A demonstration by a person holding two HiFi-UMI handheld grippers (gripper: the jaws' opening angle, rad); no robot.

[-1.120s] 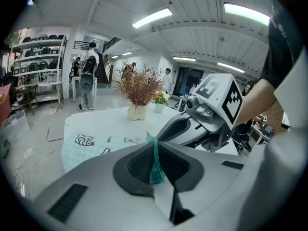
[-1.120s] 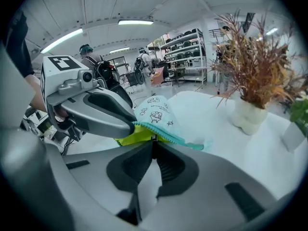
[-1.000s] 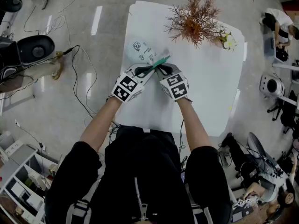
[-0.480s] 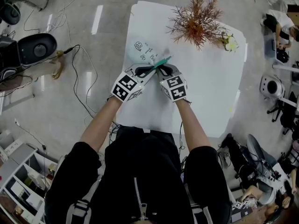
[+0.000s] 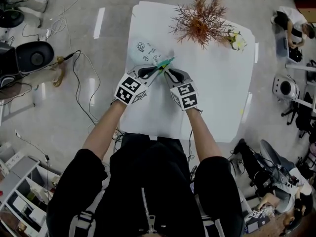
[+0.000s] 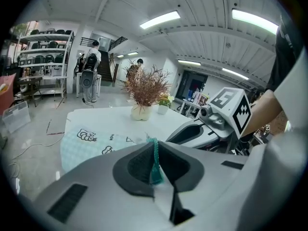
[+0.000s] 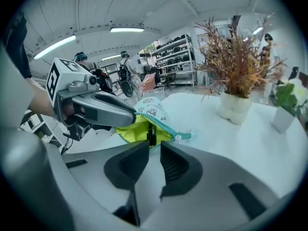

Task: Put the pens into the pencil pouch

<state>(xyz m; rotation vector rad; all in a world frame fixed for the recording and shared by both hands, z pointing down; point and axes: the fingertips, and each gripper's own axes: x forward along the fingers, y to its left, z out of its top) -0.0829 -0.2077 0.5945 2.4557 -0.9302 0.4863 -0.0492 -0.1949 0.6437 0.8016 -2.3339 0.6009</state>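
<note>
A pale blue printed pencil pouch [image 5: 147,50] lies on the white table [image 5: 217,93] with its mouth lifted. My left gripper [image 5: 156,69] is shut on the teal zipper edge [image 6: 155,159] and holds the mouth up. The yellow lining [image 7: 129,131] shows inside. A black pen [image 7: 150,132] stands in that mouth, just ahead of my right gripper [image 7: 154,152]. The right jaws have just been opening; a narrow gap shows between them and the pads do not press on the pen. In the right gripper view my left gripper [image 7: 126,116] reaches in from the left.
A dried reddish plant in a white vase [image 5: 200,21] stands at the table's far side, with a small flower pot [image 5: 236,41] to its right. Cables [image 5: 81,78] trail on the floor left of the table. People stand in the background.
Both grippers stay together at the pouch's mouth. The head view has shifted a little. I see no other clear difference.
</note>
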